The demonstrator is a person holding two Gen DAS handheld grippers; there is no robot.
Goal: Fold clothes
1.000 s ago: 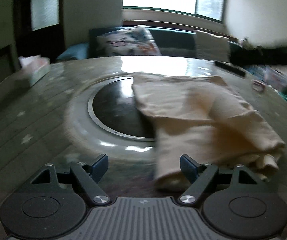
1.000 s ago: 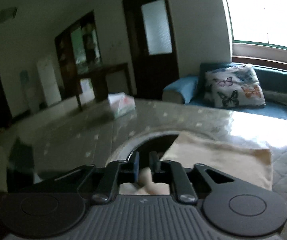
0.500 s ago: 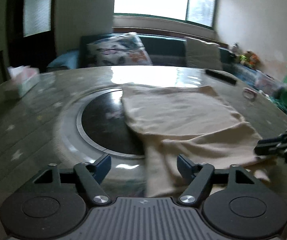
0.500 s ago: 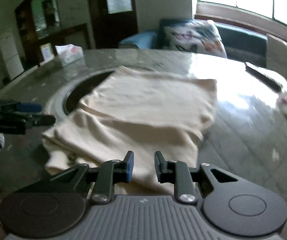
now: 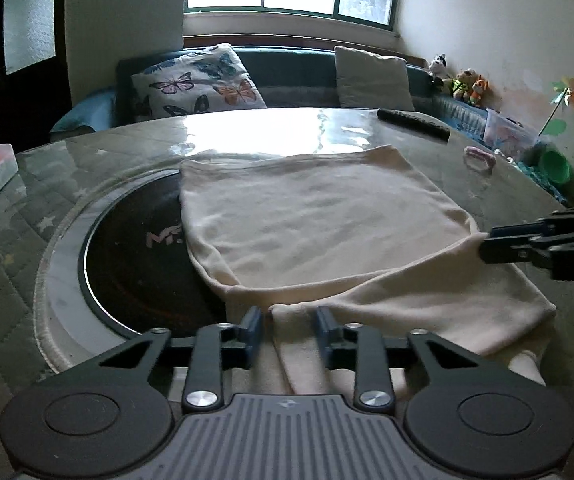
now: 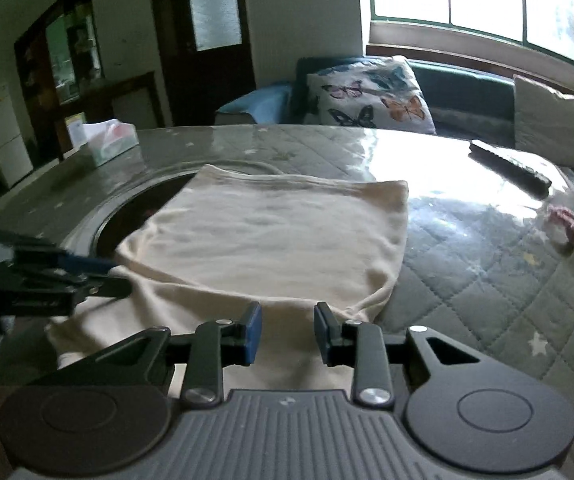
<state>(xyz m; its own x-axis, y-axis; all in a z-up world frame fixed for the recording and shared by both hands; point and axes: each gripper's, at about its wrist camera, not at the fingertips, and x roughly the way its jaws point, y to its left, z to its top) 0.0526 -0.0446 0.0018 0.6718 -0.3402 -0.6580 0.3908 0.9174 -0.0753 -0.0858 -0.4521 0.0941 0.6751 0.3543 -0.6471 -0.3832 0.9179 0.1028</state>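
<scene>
Both tongs spread and empty over a cream garment (image 5: 319, 216) on a quilted table (image 6: 487, 288). Nearest the left gripper (image 5: 289, 334), the cloth's near edge lies between and under its parted fingers, which pinch nothing. The right gripper (image 6: 287, 330) is likewise parted, with the near hem of the cloth directly ahead of and beneath its tips. Each tong shows at the side of the other's view, level with the near corners of the cloth; whether either tip touches the fabric there cannot be told for certain. Beyond the fingers the garment lies as a doubled panel: a smooth upper layer rests on a lower layer that sticks out towards the tongs and to the right of the left gripper. Its left part overlaps a dark round inset (image 5: 135, 264) in the tabletop. Farther off lie a remote (image 5: 413, 124) and a tissue box (image 6: 107, 142). Judged progress: at least one fold lies made; the projecting lower layer suggests further folding or squaring remains
</scene>
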